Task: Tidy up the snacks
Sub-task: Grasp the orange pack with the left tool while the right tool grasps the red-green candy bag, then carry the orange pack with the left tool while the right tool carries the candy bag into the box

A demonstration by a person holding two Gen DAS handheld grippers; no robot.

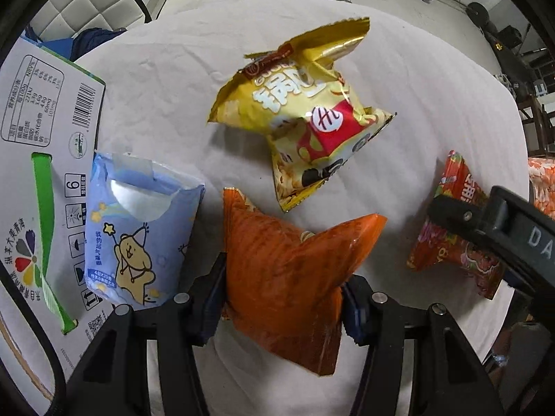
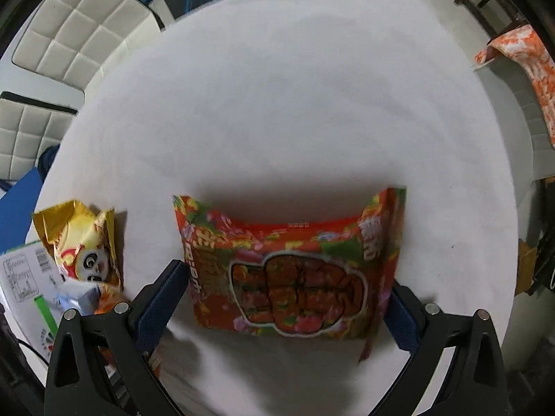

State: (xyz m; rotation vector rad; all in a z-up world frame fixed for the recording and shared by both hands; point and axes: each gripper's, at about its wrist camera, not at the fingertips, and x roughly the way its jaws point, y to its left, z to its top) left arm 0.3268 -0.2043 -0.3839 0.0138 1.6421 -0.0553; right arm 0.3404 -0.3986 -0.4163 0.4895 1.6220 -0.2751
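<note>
My left gripper (image 1: 282, 298) is shut on an orange snack bag (image 1: 291, 277), squeezing its lower half just above the white cloth. Beyond it lies a yellow popcorn bag (image 1: 301, 121), also seen in the right wrist view as the yellow bag (image 2: 83, 242). A pale blue tissue pack (image 1: 138, 228) leans against the box at left. My right gripper (image 2: 288, 298) stands open around a red and green candy bag (image 2: 295, 274), fingers on either side of it, the left pad (image 2: 163, 301) slightly apart from it. That red candy bag (image 1: 447, 239) shows at right under the other gripper's body.
A white printed cardboard box (image 1: 38, 145) with a green handle stands at the left edge. The white cloth table (image 2: 277, 86) stretches far ahead. White padded chairs (image 2: 69, 34) and an orange patterned cloth (image 2: 523, 62) lie beyond the table edges.
</note>
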